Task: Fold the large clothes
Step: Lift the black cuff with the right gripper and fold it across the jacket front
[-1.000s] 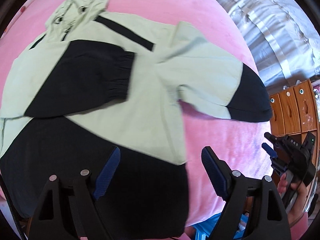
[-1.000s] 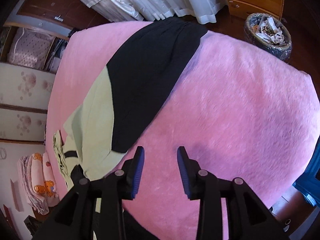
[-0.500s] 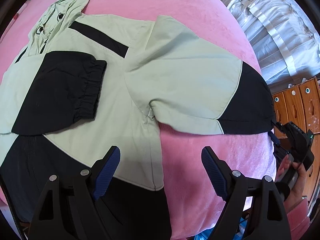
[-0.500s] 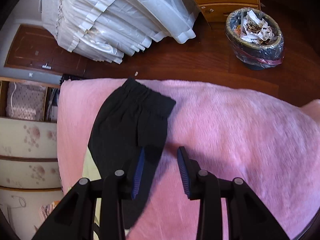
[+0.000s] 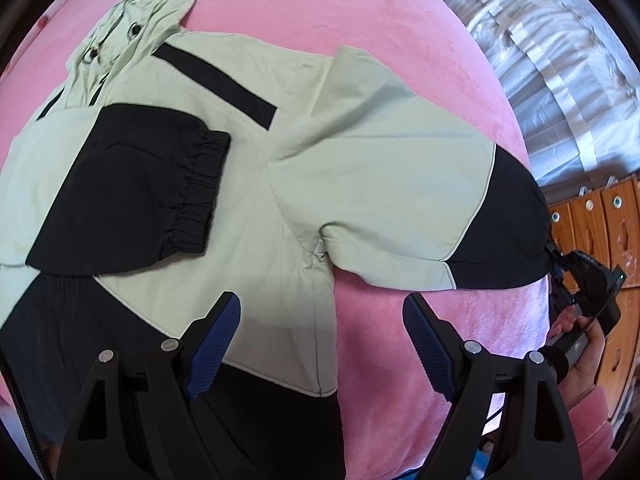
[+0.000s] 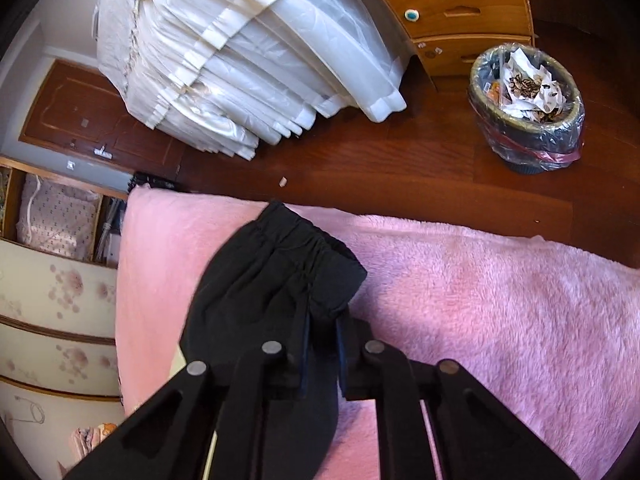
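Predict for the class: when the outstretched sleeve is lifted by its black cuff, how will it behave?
The sleeve will likely droop: it is thin cloth, lying flat and creased. The gathered cuff bunches between the right gripper, whose jaws just closed on it, so it should hold. The jacket may drag on the fuzzy blanket.

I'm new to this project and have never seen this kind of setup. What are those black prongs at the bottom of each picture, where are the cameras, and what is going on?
No robot here: a person holds a hand-held clamp tool in each hand, with a wide-angle camera on each looking along its two fingers. Those are the black prongs.

The left tool's view looks down on a green-and-black hooded jacket spread on a pink blanket. One sleeve is already folded across the body. The left gripper is open, holding nothing. At the right edge you see the right gripper and the person's hand.

The right tool's view shows the right gripper's jaws, which have just been closing, pinching the other sleeve's black cuff. Beyond are a wooden floor and a wastebasket.
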